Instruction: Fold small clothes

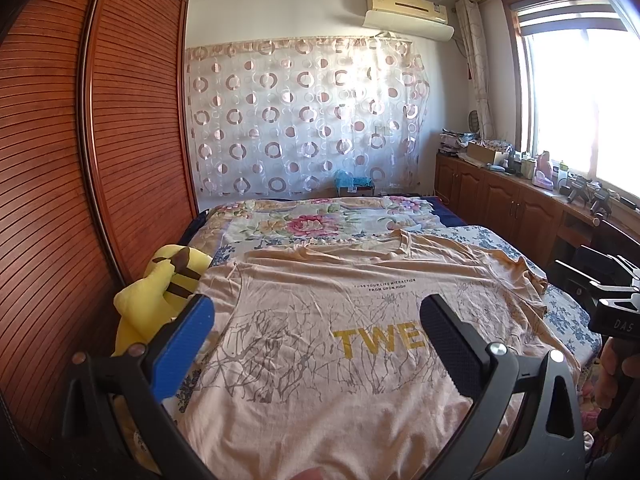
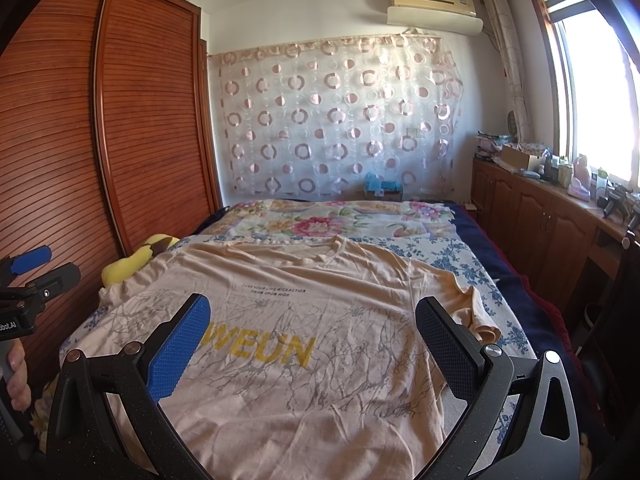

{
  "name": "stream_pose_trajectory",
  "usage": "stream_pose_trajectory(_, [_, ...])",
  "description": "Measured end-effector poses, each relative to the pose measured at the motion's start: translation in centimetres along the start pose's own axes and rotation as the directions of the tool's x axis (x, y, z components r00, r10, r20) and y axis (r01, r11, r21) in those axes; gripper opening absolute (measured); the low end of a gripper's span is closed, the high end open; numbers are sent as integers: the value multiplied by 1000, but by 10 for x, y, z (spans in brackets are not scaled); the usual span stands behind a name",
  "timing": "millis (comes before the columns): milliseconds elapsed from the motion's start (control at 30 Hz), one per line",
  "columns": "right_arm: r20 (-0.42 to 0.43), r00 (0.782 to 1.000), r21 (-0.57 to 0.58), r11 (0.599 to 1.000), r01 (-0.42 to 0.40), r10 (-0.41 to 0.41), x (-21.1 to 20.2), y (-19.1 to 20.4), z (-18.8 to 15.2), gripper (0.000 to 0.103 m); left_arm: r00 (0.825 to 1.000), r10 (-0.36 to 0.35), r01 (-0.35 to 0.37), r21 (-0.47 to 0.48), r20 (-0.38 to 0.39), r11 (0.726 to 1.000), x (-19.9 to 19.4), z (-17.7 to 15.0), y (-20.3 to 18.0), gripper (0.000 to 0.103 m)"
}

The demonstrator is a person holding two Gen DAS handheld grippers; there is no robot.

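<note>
So basically nothing's folded yet, far as I can tell. The peach t-shirt (image 1: 320, 320) is spread flat, print side up, on the bed (image 1: 560, 312), collar at the far end, hem closest to the grippers. Both sleeves look to be out to the sides, and the one ahead-right of the right gripper (image 2: 312, 344) is a bit bunched up. The whole fold is still to do: sleeves in, sides over, then the hem up toward the collar.

The left gripper (image 1: 316, 332) hangs over the near part of the shirt with its jaws spread wide, nothing between them. Same for the right one: wide open, holding nothing, shirt lying straight ahead and below it.

What differs between views: the left wrist cam shows the yellow plush toy (image 1: 160, 292) properly, sitting just off the left gripper's left finger by the wardrobe (image 1: 80, 160), and it seems to rest against the shirt's edge. The right wrist cam barely catches it, but shows the crumpled right sleeve (image 2: 476, 312) and bare floral sheet beyond much better
</note>
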State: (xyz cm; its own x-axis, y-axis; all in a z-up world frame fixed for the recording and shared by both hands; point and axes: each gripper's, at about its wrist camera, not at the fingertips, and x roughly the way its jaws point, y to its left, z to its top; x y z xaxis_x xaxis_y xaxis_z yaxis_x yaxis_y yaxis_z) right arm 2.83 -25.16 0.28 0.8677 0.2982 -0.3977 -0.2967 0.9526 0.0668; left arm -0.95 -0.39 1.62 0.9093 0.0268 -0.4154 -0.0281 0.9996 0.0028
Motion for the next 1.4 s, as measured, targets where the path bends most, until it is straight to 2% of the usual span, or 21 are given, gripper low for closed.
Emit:
stream_pose_trajectory(367, [-25,1000,-2,1000,-18,17,10,-2,-3,103,1000,8,-8,-5,-20,1000,18,-5,7,103])
stream_pose_trajectory(767, [-80,994,-41,996,-74,70,43,11,-10,103,996,-15,12,-33,-88,999,55,-26,44,103])
stream_pose_trajectory(1000, [-177,976,-82,986,-145,128,77,26,-24,103,987,4,-12,-45,-159,999,77,-37,82,103])
stream_pose_trajectory(1233, [-240,960,-126,976,-178,144,102,43,-33,103,973,40,-60,-80,-229,995,97,-41,132,103])
stream_pose_trajectory(1400, [-288,947,-155,969,-191,141,119,50,-42,103,962,15,-46,-110,-272,993,115,-43,158,98])
